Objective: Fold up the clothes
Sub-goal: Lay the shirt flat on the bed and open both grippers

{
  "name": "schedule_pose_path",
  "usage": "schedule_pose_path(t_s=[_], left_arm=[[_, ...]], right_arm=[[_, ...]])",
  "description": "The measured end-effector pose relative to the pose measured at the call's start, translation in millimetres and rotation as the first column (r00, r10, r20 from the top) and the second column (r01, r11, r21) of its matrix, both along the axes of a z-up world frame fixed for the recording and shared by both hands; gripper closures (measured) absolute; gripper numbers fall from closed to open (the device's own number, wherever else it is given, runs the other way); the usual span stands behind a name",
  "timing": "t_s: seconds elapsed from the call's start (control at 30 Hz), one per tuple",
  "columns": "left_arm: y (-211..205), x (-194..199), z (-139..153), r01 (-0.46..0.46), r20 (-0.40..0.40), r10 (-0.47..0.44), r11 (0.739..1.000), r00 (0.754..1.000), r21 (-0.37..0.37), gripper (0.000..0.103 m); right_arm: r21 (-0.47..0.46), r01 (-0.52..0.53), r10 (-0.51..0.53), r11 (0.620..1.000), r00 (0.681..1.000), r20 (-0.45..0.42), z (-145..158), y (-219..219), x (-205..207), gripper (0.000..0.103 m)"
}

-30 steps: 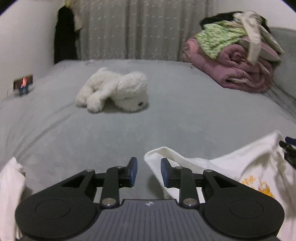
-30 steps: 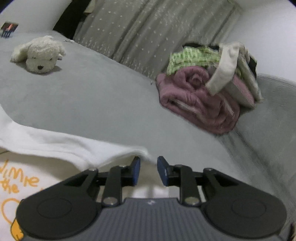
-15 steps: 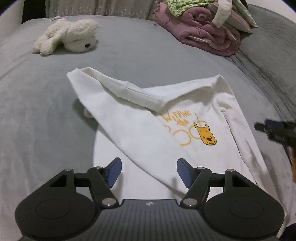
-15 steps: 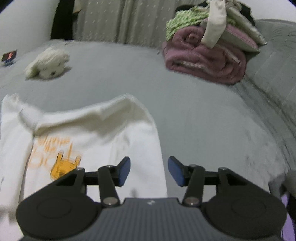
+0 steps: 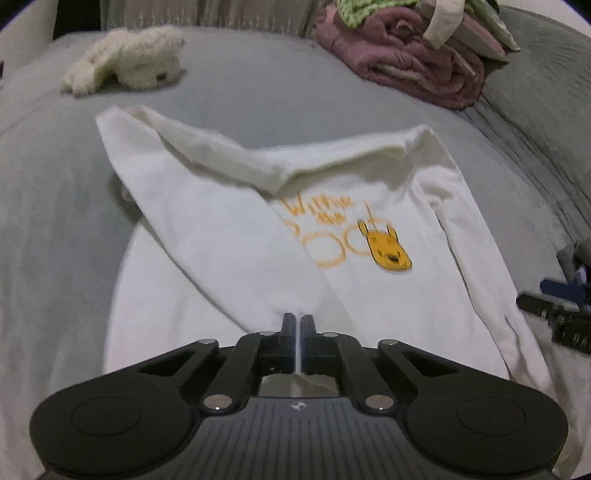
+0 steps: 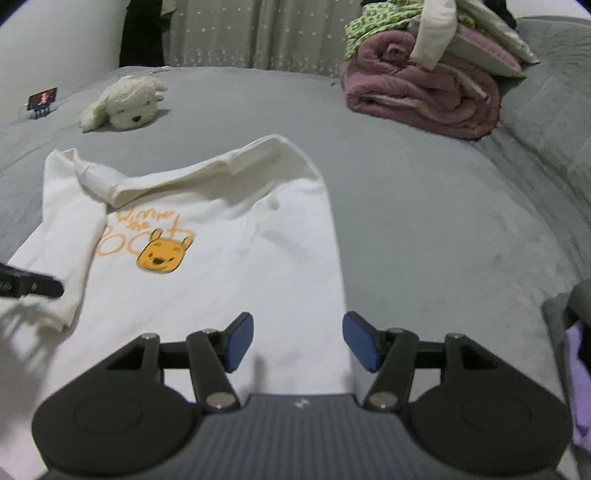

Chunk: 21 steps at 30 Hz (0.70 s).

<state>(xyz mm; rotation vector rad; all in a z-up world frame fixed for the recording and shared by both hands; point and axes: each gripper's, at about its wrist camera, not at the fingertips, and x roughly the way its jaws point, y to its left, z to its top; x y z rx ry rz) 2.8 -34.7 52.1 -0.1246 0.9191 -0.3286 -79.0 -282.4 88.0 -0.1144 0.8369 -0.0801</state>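
**Cream sweatshirt spread on the grey bed, left jaws pinched on its sleeve**

I see one cream sweatshirt of soft, thick knit lying front-up in the middle of the bed, with an orange bear face and orange lettering printed on the chest. One long sleeve is folded diagonally across the body; the other runs straight down its side. The neck end puckers into a loose ridge.

My left gripper has its black jaws pressed together, and a thin sliver of the folded sleeve's cuff shows between them, so I read it as pinching that cloth. My right gripper is held apart at a middling width and opening a little more; its blue pads hang over the shirt's lower hem with nothing between them.

The bed cover is a smooth, short-napped grey fabric, slightly domed. At the far end hangs a pale curtain dotted with small stars, and a white wall stands beside it.

Counted: one fluffy white plush dog lying on its belly, one pile of bedding with a rolled mauve quilt under green-patterned and cream pieces, one small lit screen at the bed's far edge.
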Motion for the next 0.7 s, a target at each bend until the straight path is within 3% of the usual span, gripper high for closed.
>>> schedule_pose_path(t_s=[0.17, 0.27, 0.37, 0.5, 0.7], left_arm=[[55.1, 8.5, 40.9, -0.123, 0.155, 0.125, 0.992, 0.980, -0.019, 0.103], [106.8, 20.2, 54.9, -0.289, 0.192, 0.287, 0.957, 0.939, -0.018, 0.103], [144.9, 32.6, 69.1, -0.479, 0.372, 0.406, 0.868, 0.835, 0.128, 0.103], [181.3, 49.9, 72.9, -0.687, 0.575, 0.458, 0.672, 0.678, 0.275, 0.103], [216.1, 54.7, 70.3, -0.734, 0.501, 0.584, 0.658, 0.638, 0.168, 0.102]], right_arm=[[-0.026, -0.027, 0.026, 0.999, 0.999, -0.029, -7.9, -8.6, -3.6, 0.058], [-0.022, -0.022, 0.021, 1.000, 0.999, -0.040, -11.9, -16.9, -6.0, 0.058], [-0.031, -0.014, 0.012, 0.999, 0.999, -0.045, -16.4, -24.9, -7.9, 0.058], [-0.067, 0.005, -0.009, 0.998, 0.999, -0.053, -23.4, -29.5, -5.9, 0.057], [-0.091, -0.009, 0.004, 0.996, 0.998, -0.056, -26.3, -29.3, 0.1, 0.055]])
